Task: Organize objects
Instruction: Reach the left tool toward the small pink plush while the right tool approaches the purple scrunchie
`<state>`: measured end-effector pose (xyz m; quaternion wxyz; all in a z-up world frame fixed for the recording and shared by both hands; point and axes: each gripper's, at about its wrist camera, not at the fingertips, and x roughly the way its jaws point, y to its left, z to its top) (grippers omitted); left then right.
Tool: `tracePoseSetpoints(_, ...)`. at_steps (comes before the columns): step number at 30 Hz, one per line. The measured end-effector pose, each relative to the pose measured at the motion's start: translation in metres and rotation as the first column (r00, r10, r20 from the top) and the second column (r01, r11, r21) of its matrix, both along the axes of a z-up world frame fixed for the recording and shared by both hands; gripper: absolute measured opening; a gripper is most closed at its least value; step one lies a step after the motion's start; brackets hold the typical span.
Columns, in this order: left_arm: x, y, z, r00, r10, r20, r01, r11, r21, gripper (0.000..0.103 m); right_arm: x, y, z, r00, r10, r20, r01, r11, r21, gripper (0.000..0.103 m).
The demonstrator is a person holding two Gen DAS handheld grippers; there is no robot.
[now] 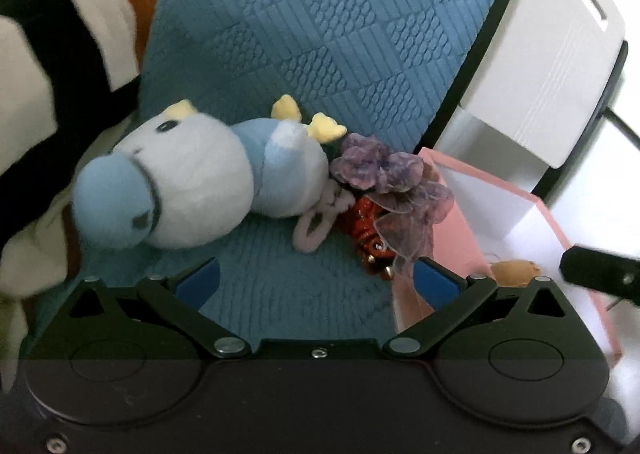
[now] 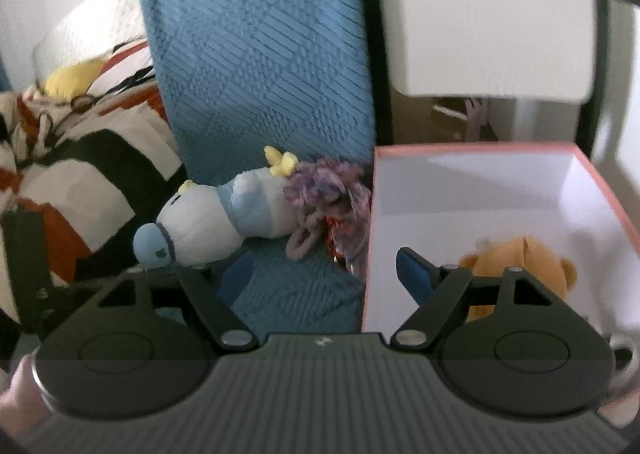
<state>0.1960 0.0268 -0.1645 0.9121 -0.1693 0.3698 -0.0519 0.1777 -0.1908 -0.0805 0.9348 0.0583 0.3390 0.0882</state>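
Note:
A blue and white plush toy (image 1: pixel 192 182) with yellow horns lies on its side on the blue quilted cover (image 1: pixel 320 34). A purple fabric flower (image 1: pixel 376 170) and a small red item (image 1: pixel 368 230) lie against its tail end. A pink box (image 1: pixel 452 238) with a white inside stands to the right and holds a brown plush bear (image 2: pixel 524 262). My left gripper (image 1: pixel 318 280) is open and empty, just short of the toys. My right gripper (image 2: pixel 324 274) is open and empty, straddling the left wall of the pink box (image 2: pixel 370 254). The plush toy (image 2: pixel 216 218) lies ahead to its left.
A black, white and orange patterned blanket (image 1: pixel 60 54) lies at the left. A white cabinet (image 1: pixel 552 54) stands behind the box. The right gripper's finger shows in the left wrist view (image 1: pixel 596 276) over the box.

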Motion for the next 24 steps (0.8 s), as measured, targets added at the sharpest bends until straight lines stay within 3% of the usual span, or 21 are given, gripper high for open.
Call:
tracePoseSetpoints(4, 0.027, -0.009, -0.011, 0.998, -0.054, -0.020, 0.055, 0.998, 0.011, 0.103, 0.026, 0.007, 0.000, 0.996, 0.085, 0.014, -0.085, 0.996, -0.019, 0.079)
tracePoseSetpoints(10, 0.056, -0.025, -0.030, 0.995, -0.098, -0.035, 0.100, 0.994, 0.051, 0.100, 0.072, 0.018, -0.014, 0.987, 0.155, -0.044, -0.158, 0.985, -0.064, 0.074)
tracePoseSetpoints(12, 0.065, -0.029, -0.035, 0.993, -0.105, -0.045, 0.108, 0.992, 0.066, 0.095, 0.084, 0.020, -0.017, 0.983, 0.173, -0.059, -0.177, 0.982, -0.068, 0.073)
tracePoseSetpoints(14, 0.075, -0.030, -0.041, 0.991, -0.118, -0.055, 0.122, 0.991, 0.061, 0.088, 0.096, 0.023, -0.020, 0.979, 0.186, -0.079, -0.193, 0.977, -0.087, 0.063)
tracePoseSetpoints(17, 0.087, -0.030, -0.046, 0.991, -0.122, -0.047, 0.125, 0.990, 0.060, 0.083, 0.111, 0.026, -0.025, 0.977, 0.196, -0.088, -0.207, 0.968, -0.144, 0.051)
tracePoseSetpoints(24, 0.102, -0.028, -0.046, 0.985, -0.172, 0.027, 0.171, 0.984, 0.053, 0.083, 0.144, 0.031, -0.035, 0.962, 0.229, -0.146, -0.252, 0.954, -0.165, 0.051)
